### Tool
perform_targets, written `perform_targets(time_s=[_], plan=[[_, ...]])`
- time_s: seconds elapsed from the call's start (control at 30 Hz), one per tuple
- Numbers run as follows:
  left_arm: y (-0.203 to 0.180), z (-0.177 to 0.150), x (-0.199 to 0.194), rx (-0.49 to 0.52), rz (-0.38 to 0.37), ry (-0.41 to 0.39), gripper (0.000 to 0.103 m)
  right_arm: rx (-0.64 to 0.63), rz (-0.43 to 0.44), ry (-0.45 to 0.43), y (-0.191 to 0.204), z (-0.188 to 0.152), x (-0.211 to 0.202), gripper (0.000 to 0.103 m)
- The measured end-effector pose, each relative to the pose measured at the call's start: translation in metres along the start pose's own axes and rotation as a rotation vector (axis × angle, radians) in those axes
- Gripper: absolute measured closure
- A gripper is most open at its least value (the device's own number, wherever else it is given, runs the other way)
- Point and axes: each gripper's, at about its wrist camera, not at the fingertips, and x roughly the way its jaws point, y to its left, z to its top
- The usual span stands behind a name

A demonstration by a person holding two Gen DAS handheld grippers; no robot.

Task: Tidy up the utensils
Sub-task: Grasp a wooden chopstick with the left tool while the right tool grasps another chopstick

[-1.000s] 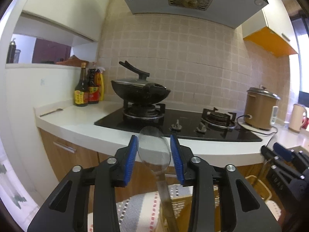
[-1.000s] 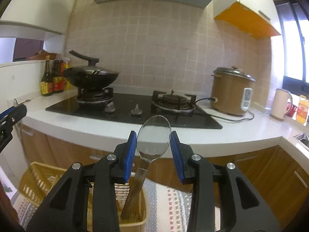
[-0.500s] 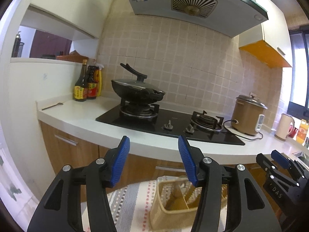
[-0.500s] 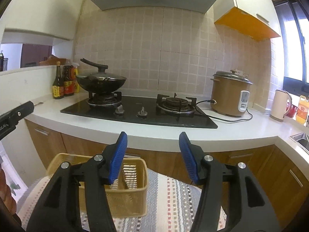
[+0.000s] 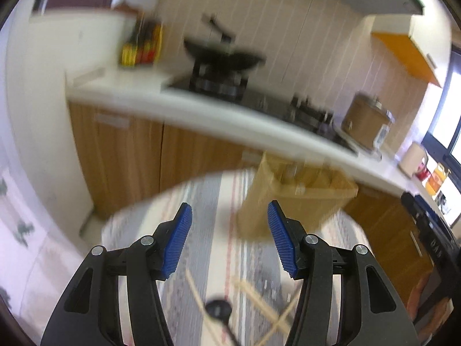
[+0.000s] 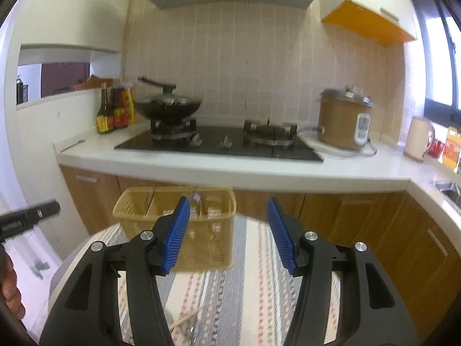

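1. Utensils are in two places: some stand in the yellow basket [image 6: 175,225] at the far side of the round tabletop [image 6: 250,288], others lie loose on the striped cloth near the cameras.
2. In the left wrist view, pale wooden chopsticks [image 5: 259,297] lie crossed on the cloth, and a dark spoon [image 5: 217,310] with a round bowl lies between them. This view is blurred, so fine details are hard to make out.
3. In the right wrist view, one wooden stick [image 6: 187,315] shows on the cloth; a shiny piece below it is cut off by the frame.
4. The basket is plastic, rectangular, with slotted walls and an inner divider. What stands inside is small and unclear.
5. The left claw [image 5: 227,239] is released, its ribbed blue pads apart with nothing between them.
6. The right claw [image 6: 227,233] is also released and empty; the basket is behind its left pad.
7. The cloth has grey, white and red stripes.
8. The left claw's black tip [image 6: 28,220] enters the right view's left edge, above part of a hand [image 6: 10,294].
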Motion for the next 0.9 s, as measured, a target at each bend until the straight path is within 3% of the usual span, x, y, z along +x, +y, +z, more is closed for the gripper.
perform_targets(time_s=[0.13, 0.33, 0.57, 0.7, 0.9], plan=[[0.011, -0.036, 0.039, 0.014, -0.002, 0.241, 0.05, -0.008, 0.069, 0.181, 0.005, -0.016, 0.021, 0.051], [0.012, -0.072, 0.078, 0.057, 0.085, 0.385, 0.05, 0.018, 0.213, 0.464, 0.006, -0.052, 0.056, 0.051], [0.014, -0.088, 0.097, 0.044, 0.094, 0.436, 0.05, 0.24, 0.374, 0.74, -0.01, -0.094, 0.106, 0.051], [0.015, -0.089, 0.096, 0.03, 0.084, 0.438, 0.05, 0.363, 0.391, 0.8, -0.019, -0.106, 0.127, 0.066], [0.019, -0.086, 0.094, 0.03, 0.087, 0.424, 0.051, 0.418, 0.388, 0.828, -0.018, -0.113, 0.139, 0.069]])
